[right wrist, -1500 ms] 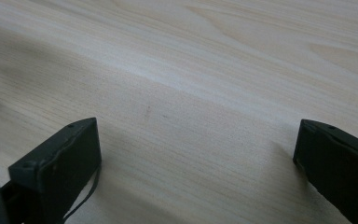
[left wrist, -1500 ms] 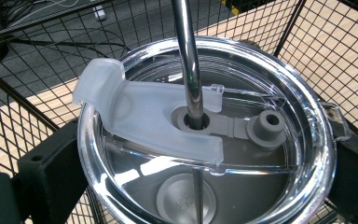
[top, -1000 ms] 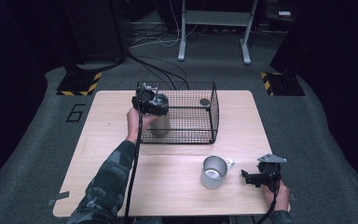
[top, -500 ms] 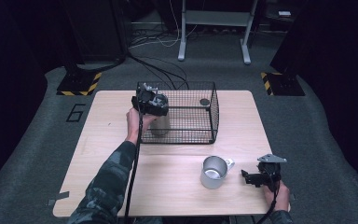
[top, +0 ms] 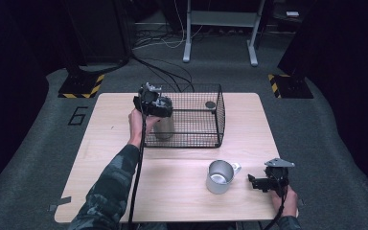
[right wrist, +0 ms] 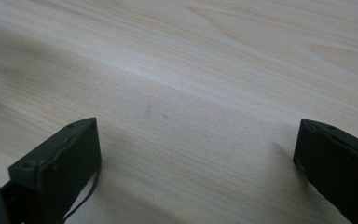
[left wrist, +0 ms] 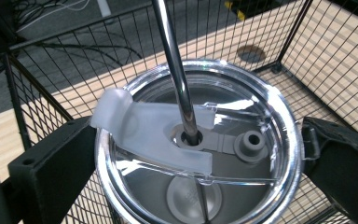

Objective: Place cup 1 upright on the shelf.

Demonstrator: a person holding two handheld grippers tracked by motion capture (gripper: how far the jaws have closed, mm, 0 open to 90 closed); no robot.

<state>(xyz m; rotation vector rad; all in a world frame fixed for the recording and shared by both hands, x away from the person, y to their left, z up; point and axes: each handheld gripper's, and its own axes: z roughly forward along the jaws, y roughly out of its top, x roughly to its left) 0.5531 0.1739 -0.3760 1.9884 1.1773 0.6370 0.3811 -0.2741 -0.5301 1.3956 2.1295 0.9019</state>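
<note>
In the wire basket (top: pixel 206 139), high view: my left hand-held gripper (top: pixel 154 103) holds the tumbler (top: pixel 163 128) upright; mug (top: pixel 219 176) waits on the table (top: pixel 182 187).
Left gripper view: jaws clamp tumbler lid (left wrist: pixel 200 144), straw (left wrist: pixel 177 70) through it; release pending. Right gripper view: right hand-held gripper (right wrist: pixel 196 158) open, empty over table.

- On the wooden table (top: pixel 100 158), near its front edge and right of centre, we see a metal mug (top: pixel 219 177), upright, open end up, handle to the right.
- In the far right corner of the basket floor we spot a small dark round disc (top: pixel 210 104), lying flat.
- On the grey floor (top: pixel 43 120) to the table's left we read a painted 6 (top: pixel 78 115).
- Beyond the table we note yellow-and-black striped plates (top: pixel 80 86) left and right, loose cables (top: pixel 167 72), and a pale metal frame (top: pixel 219 28).
</note>
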